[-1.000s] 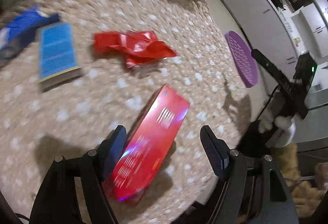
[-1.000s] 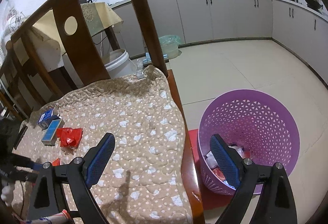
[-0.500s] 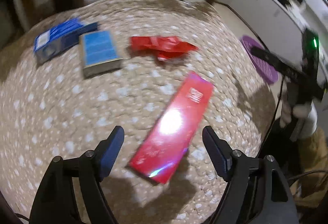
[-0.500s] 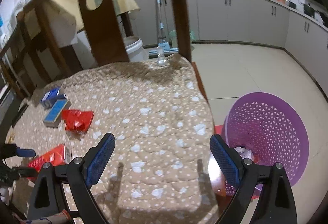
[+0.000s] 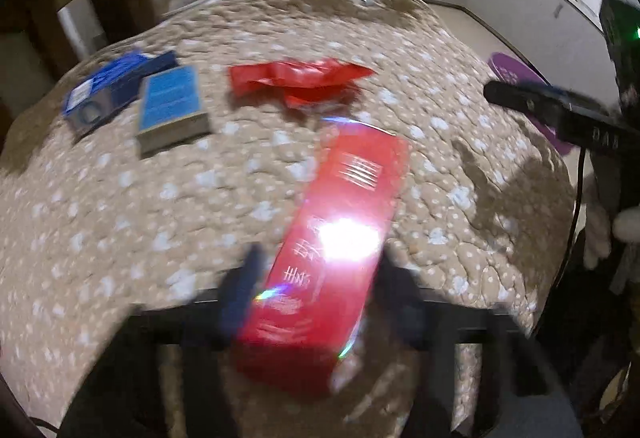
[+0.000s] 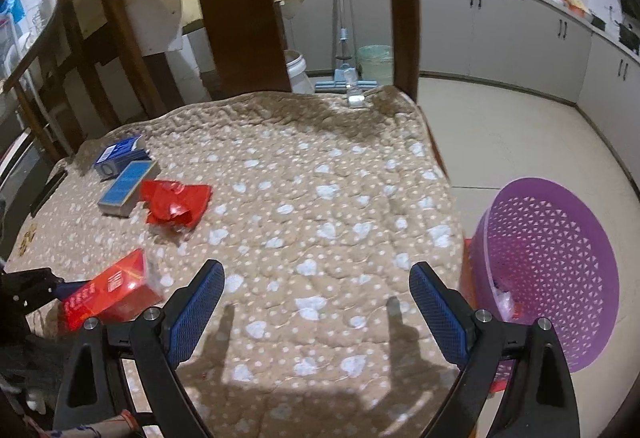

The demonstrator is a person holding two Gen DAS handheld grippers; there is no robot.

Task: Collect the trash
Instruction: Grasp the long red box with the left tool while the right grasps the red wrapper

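Left tongs [image 5: 316, 294] clamp red box [image 5: 336, 234] at bed's [image 6: 320, 205] near edge; right tongs [image 6: 316, 314] apart, empty. Basket [image 6: 560, 278] holds some trash; wrapper [image 6: 176, 202] and two blue boxes [image 6: 124, 173] remain.

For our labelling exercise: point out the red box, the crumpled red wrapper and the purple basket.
red box [image 5: 344, 205], left wrist view, top face.
crumpled red wrapper [image 6: 176, 202], right wrist view, middle.
purple basket [image 6: 560, 262], right wrist view, inner wall.

Two blue boxes [image 6: 125, 183] (side by side); one red box [image 6: 110, 292]; one red wrapper [image 6: 176, 202]; one purple basket [image 6: 548, 274].
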